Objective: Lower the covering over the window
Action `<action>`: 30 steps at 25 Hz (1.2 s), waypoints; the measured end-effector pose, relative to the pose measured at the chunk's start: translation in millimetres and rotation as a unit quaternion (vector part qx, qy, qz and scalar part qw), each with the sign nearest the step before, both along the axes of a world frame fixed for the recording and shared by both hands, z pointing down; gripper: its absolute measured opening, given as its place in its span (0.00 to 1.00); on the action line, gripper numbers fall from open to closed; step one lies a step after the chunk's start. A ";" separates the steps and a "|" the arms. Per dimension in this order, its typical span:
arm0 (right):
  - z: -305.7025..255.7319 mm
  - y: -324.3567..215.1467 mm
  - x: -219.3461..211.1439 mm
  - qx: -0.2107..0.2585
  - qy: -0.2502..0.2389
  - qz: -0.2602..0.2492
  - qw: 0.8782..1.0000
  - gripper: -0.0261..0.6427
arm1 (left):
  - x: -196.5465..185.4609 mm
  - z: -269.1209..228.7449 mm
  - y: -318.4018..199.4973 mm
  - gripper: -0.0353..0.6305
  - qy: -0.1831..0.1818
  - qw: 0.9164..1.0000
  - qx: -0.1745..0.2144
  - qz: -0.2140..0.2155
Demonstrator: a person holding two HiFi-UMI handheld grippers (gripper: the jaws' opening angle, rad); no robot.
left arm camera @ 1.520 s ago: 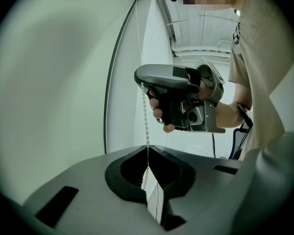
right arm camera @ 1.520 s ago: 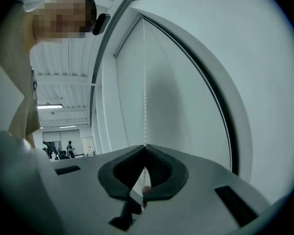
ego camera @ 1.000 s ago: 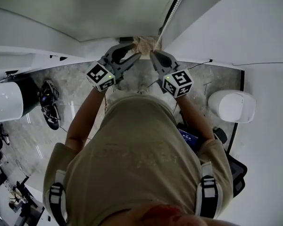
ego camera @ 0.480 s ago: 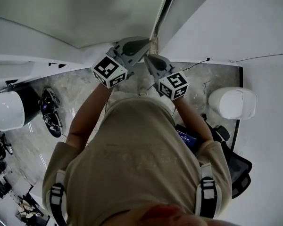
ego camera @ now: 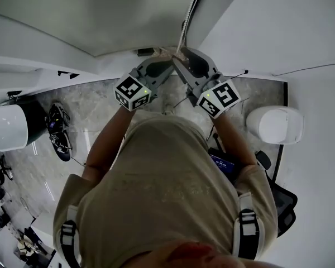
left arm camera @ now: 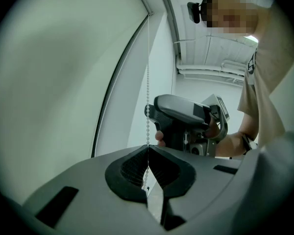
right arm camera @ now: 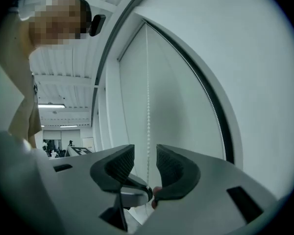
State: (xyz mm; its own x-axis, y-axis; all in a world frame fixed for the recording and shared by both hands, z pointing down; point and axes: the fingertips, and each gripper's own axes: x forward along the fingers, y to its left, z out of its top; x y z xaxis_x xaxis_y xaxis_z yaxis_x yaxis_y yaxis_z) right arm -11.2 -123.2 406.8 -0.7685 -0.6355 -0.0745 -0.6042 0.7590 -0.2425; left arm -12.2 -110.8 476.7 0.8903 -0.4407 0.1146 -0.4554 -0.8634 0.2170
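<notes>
A white bead chain (left arm camera: 148,82) hangs beside the pale roller blind (left arm camera: 59,72) that covers the window. My left gripper (left arm camera: 148,150) is shut on this chain, which runs down between its ribbed pads. In the head view the left gripper (ego camera: 166,65) sits just left of the chain (ego camera: 191,13). My right gripper (right arm camera: 145,164) is higher and its jaws have just been opening. The bead chain (right arm camera: 148,126) passes through the gap between them, touching neither pad. From above, the right gripper (ego camera: 184,60) shows with spread jaws, next to the blind (ego camera: 100,15).
A white wall (ego camera: 268,27) stands to the right of the blind. On the marble floor below are a white rounded seat (ego camera: 276,124) at right, another (ego camera: 5,128) at left, dark gear (ego camera: 58,127) and a black chair (ego camera: 280,201).
The left gripper shut on the bead chain higher up and has come back down a little. The right gripper let go of the chain, opened and rose.
</notes>
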 end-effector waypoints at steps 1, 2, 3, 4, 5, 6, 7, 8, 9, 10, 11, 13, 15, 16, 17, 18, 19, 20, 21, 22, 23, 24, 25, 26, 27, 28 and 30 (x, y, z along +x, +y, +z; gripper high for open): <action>-0.2 1.3 -3.4 0.006 0.012 -0.002 1.000 0.24 | 2.3 -1.0 5.9 0.09 0.000 1.000 0.003 0.001; 0.5 2.4 -5.4 0.009 0.025 0.001 1.000 0.13 | 3.9 -1.5 10.9 0.09 -0.001 1.000 0.005 0.003; 0.7 3.2 -6.4 0.011 0.033 0.005 0.999 0.06 | 4.0 -1.9 14.6 0.09 -0.002 1.000 0.007 0.003; 0.0 3.8 -6.8 0.011 0.037 0.009 0.999 0.05 | 1.5 -2.9 16.4 0.09 -0.005 1.000 0.012 -0.001; -0.6 3.7 -6.8 0.011 0.039 0.013 0.999 0.05 | -3.8 -5.3 16.4 0.09 -0.005 1.000 0.021 -0.009; 0.9 2.7 -6.2 0.013 0.047 0.019 0.999 0.05 | -11.6 -10.1 15.2 0.09 0.001 0.999 0.032 -0.020; 7.4 1.2 -5.6 0.012 0.064 0.022 0.998 0.05 | -20.9 -17.4 13.0 0.11 0.017 0.999 0.039 -0.031; 20.3 -0.2 -5.3 0.003 0.086 0.022 0.996 0.05 | -30.1 -26.5 9.8 0.29 0.040 0.998 0.042 -0.038; 37.2 -0.7 -4.8 -0.016 0.103 0.018 0.994 0.05 | -37.4 -36.6 5.7 0.35 0.062 0.996 0.041 -0.044; 52.9 0.2 -3.6 -0.041 0.107 0.013 0.993 0.05 | -40.7 -47.2 1.2 0.35 0.075 0.995 0.042 -0.046; 62.8 2.3 -2.2 -0.060 0.100 0.010 0.993 0.05 | -38.8 -57.6 -3.0 0.35 0.081 0.995 0.046 -0.042; 65.6 7.1 -3.2 -0.066 0.094 0.003 0.993 0.05 | -21.7 -74.3 -9.5 0.35 0.072 0.995 0.060 -0.021; 62.8 10.6 -9.3 -0.057 0.098 -0.007 0.994 0.05 | -0.8 -79.5 -14.9 0.34 0.044 0.996 0.071 -0.006; 62.7 11.6 -11.5 -0.056 0.097 -0.010 0.994 0.05 | 6.3 -78.2 -17.0 0.20 0.028 0.997 0.076 -0.006; 63.2 11.8 -12.1 -0.056 0.096 -0.010 0.994 0.05 | 10.6 -76.8 -18.0 0.09 0.018 0.996 0.081 -0.007; 63.8 11.6 -11.4 -0.055 0.096 -0.010 0.994 0.05 | 12.3 -76.2 -18.3 0.08 0.016 0.996 0.086 -0.009; 63.9 11.3 -9.8 -0.052 0.096 -0.012 0.994 0.05 | 11.2 -75.5 -18.9 0.08 0.015 0.996 0.093 -0.012; 62.6 11.4 -7.5 -0.045 0.094 -0.018 0.994 0.05 | 8.2 -72.2 -19.9 0.08 0.008 0.995 0.099 -0.017; 58.6 11.6 -3.7 -0.039 0.084 -0.025 0.995 0.05 | 4.7 -63.8 -20.4 0.08 -0.010 0.995 0.101 -0.020; 51.1 11.0 1.8 -0.034 0.064 -0.032 0.997 0.13 | 1.7 -49.7 -19.3 0.08 -0.032 0.995 0.097 -0.019; 40.5 9.2 8.3 -0.031 0.039 -0.035 0.998 0.25 | -0.7 -32.5 -16.2 0.08 -0.048 0.995 0.084 -0.013; 27.9 6.6 13.5 -0.028 0.015 -0.036 0.999 0.25 | -2.8 -16.5 -11.4 0.08 -0.051 0.997 0.065 -0.006; 15.3 4.7 15.1 -0.023 0.001 -0.038 0.999 0.25 | -4.5 -4.9 -6.0 0.08 -0.044 0.998 0.047 0.000; 4.8 4.5 12.9 -0.015 -0.003 -0.043 0.999 0.25 | -5.4 1.6 -0.9 0.08 -0.034 0.999 0.036 0.002; -2.9 5.7 8.3 -0.007 -0.002 -0.050 0.999 0.25 | -4.9 3.9 3.6 0.08 -0.028 0.999 0.032 0.002; -8.2 7.5 3.1 0.001 0.001 -0.057 0.998 0.25 | -2.7 3.6 7.2 0.08 -0.026 0.999 0.033 0.002; -15.2 9.5 -3.9 0.020 0.009 -0.056 0.998 0.25 | 3.9 1.2 13.4 0.08 -0.026 0.999 0.039 0.009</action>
